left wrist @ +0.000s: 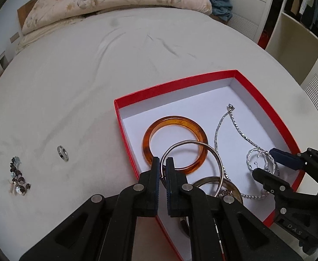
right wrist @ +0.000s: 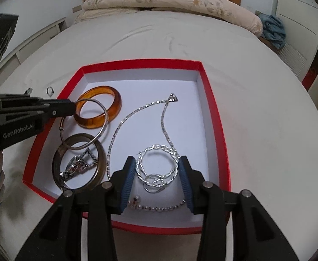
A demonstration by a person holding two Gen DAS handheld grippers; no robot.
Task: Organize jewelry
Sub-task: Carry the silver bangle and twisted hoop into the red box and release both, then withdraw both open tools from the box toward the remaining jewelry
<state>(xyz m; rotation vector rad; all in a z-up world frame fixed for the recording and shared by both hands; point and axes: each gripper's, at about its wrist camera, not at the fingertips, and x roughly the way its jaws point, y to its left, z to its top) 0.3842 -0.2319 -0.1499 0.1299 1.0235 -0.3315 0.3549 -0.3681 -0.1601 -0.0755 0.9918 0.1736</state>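
Observation:
A red box [left wrist: 172, 84] [right wrist: 213, 100] with a white inside lies on the bed. In it are an amber bangle [left wrist: 150, 134] [right wrist: 113, 100], a dark bangle [right wrist: 100, 165], a silver chain necklace [left wrist: 219, 128] [right wrist: 137, 111], a twisted silver bracelet [left wrist: 252, 154] [right wrist: 156, 150] and a bead bracelet [right wrist: 159, 207]. My left gripper [left wrist: 163, 165] [right wrist: 73, 106] is shut on a thin silver hoop bangle [left wrist: 209, 148] [right wrist: 102, 126], held over the box's left side. My right gripper [right wrist: 156, 169] [left wrist: 265, 161] is open around the twisted silver bracelet.
A small ring [left wrist: 63, 153] [right wrist: 49, 90] and a beaded cluster piece [left wrist: 17, 178] lie on the sheet left of the box. A folded quilt [left wrist: 115, 0] and blue cloth [left wrist: 221, 4] are at the bed's far end. Shelves [left wrist: 300, 37] stand to the right.

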